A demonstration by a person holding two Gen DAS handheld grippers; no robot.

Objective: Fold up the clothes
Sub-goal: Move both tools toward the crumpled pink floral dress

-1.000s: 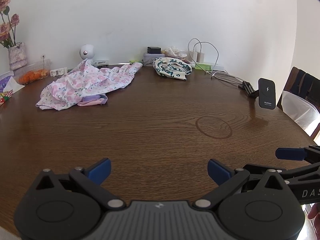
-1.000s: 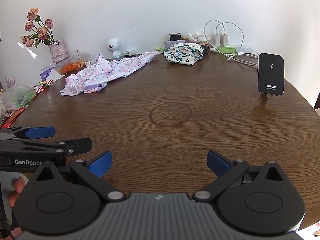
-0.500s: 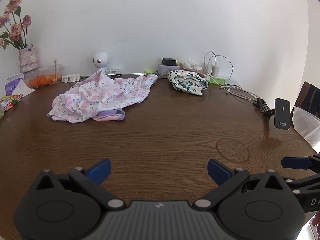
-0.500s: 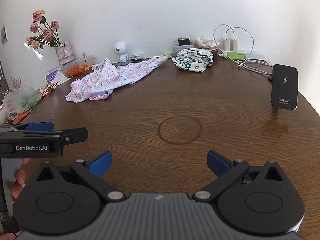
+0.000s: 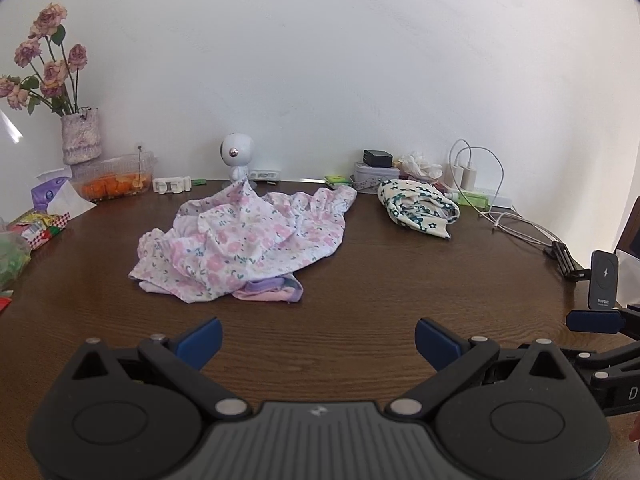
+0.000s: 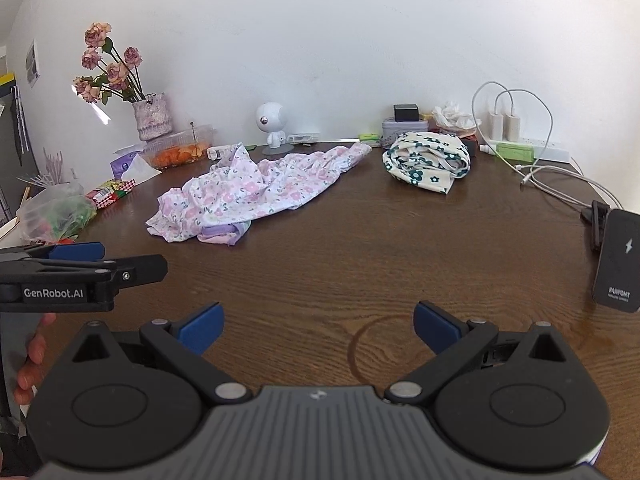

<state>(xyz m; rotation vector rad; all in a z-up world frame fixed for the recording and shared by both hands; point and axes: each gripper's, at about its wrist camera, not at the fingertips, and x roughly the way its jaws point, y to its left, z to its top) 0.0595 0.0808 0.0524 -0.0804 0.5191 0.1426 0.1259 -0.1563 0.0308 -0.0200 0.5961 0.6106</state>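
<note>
You have a dark wooden table [image 5: 360, 280] with a pale ring mark [image 6: 384, 352] in its grain. On it lie a crumpled pink floral garment [image 5: 240, 240], well apart from a rolled green-flowered garment [image 5: 418, 210]. Along the far edge stand a vase [image 5: 80, 140], a food container [image 5: 114, 176] and a charger stand [image 6: 618, 264].

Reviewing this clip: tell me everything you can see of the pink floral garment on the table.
The pink floral garment is a thin, soft-looking white cloth printed with pink flowers and small green leaves. It lies unfolded in a crumpled heap on the brown wooden table, toward the far side, one end stretching toward the wall. A lilac and pink piece pokes out from under its near edge. Neither gripper touches it; both are open and short of it.
</note>
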